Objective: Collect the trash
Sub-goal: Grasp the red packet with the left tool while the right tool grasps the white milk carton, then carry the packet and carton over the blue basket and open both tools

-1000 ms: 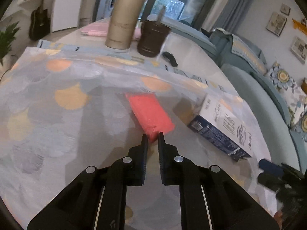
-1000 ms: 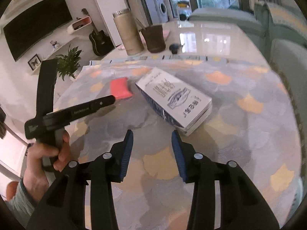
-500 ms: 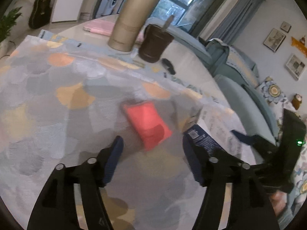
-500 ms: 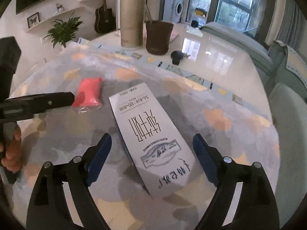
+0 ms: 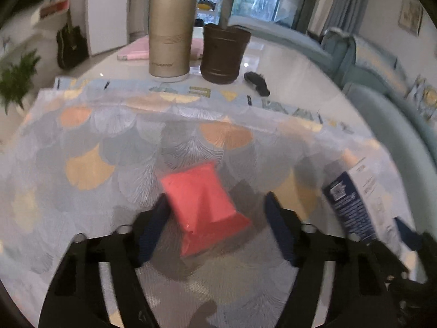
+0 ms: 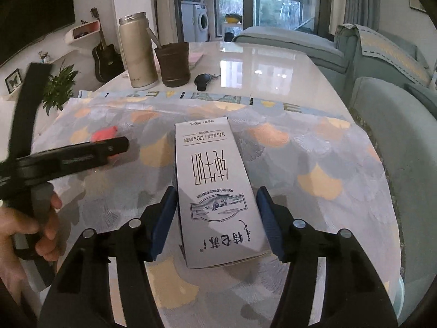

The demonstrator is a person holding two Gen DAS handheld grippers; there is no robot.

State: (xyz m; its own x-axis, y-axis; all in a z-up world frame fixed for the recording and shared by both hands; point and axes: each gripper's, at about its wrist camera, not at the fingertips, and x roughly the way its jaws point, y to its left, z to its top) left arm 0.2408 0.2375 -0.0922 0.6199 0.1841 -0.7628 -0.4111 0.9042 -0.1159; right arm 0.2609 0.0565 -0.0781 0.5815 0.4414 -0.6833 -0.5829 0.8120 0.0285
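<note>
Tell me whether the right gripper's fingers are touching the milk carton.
Cannot tell. In the right wrist view the open right gripper straddles the milk carton; its fingers sit at the carton's edges without a plain gap.

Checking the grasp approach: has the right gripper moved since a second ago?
Yes. The right gripper advanced toward the milk carton, open jaws now straddling it on the tablecloth.

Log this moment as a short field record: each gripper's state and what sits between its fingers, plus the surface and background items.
left gripper: open, fingers either side of the pink-red plastic packet
right gripper: open, fingers either side of the white and blue milk carton, lying flat
surface: patterned fan-print tablecloth
background: tall gold metal flask, dark brown cup
</note>
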